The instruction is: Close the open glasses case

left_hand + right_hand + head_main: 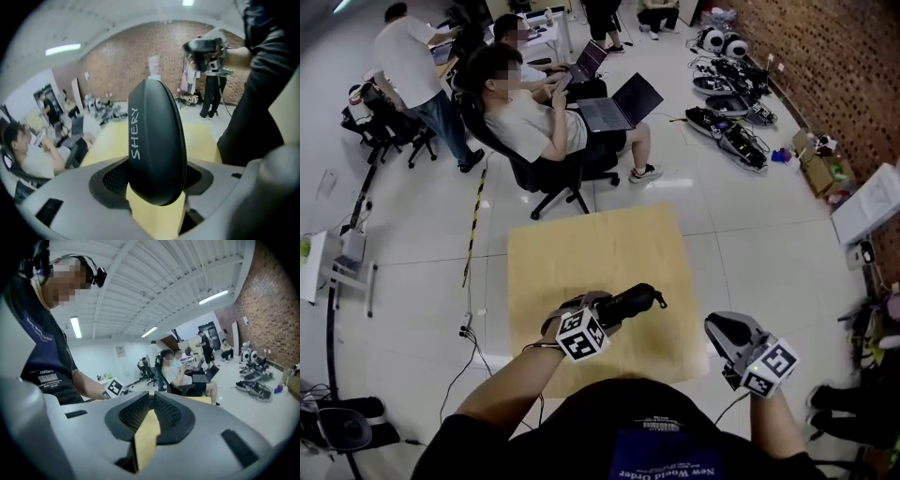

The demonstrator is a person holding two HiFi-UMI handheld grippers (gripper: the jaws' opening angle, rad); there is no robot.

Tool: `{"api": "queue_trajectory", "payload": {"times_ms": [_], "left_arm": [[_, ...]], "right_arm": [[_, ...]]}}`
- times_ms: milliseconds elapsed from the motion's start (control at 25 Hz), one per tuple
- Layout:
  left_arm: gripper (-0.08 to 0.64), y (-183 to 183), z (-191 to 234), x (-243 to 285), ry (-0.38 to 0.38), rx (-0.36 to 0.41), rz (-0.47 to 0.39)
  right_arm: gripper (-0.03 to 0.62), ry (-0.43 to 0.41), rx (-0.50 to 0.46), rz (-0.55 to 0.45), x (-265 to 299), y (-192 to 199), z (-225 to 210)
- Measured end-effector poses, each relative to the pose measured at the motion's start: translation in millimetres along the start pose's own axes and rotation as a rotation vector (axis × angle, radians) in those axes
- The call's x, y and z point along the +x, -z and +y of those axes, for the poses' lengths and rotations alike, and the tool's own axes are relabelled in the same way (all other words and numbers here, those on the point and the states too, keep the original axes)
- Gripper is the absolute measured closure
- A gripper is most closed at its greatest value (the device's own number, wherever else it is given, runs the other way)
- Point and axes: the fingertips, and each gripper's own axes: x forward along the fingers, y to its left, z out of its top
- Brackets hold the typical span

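Observation:
A black zip glasses case (154, 140) with white lettering stands on end between my left gripper's (157, 180) pads, which press on its lower part. Its two halves lie together, with the zip seam running down its right edge. In the head view the left gripper (617, 309) holds the case (633, 302) above the near part of the square wooden table (581, 262). My right gripper (722, 330) hangs off the table's near right corner, shut with nothing in it. Its ribbed pads (164, 411) almost meet in the right gripper view, with only a thin slit between them.
A person with a laptop sits in an office chair (553, 178) just beyond the table's far edge, with others behind. Equipment (727, 122) lies on the floor along the brick wall at right. A striped pole (474, 220) lies on the floor to the table's left.

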Motion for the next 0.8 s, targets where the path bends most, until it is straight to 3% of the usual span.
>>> {"api": "queue_trajectory", "payload": {"times_ms": [80, 160, 280, 360, 560, 680, 800], "left_arm": [[0.267, -38.4, 9.7, -58.7, -0.108, 0.122, -0.143], [0.267, -61.1, 18.8, -113.1, -0.228, 0.223, -0.223], [0.267, -72.3, 32.4, -177.6, -0.411, 0.352, -0.242], [0.267, -75.4, 33.4, -209.1, -0.494, 0.439, -0.239], [0.267, -76.1, 8.4, -254.6, -0.545, 0.675, -0.255], [0.267, -69.4, -2.7, -271.6, -0.541, 0.745, -0.248], [0.267, -66.7, -9.5, -284.7, -0.522, 0.766, -0.252]], "right_arm": [[0.572, -0.067, -0.081, -0.039, 10.0, -33.6, 19.3], [0.572, -0.147, -0.18, -0.081, 19.6, -69.9, 45.3], [0.55, -0.299, -0.295, -0.15, 37.3, -125.5, 94.6], [0.532, -0.395, -0.365, -0.142, 49.0, -145.0, 119.6], [0.501, -0.67, -0.548, -0.012, 77.3, -152.6, 173.9], [0.493, -0.9, -0.595, 0.107, 77.7, -136.9, 210.9], [0.492, -1.012, -0.622, 0.219, 75.7, -124.2, 225.7]]}}
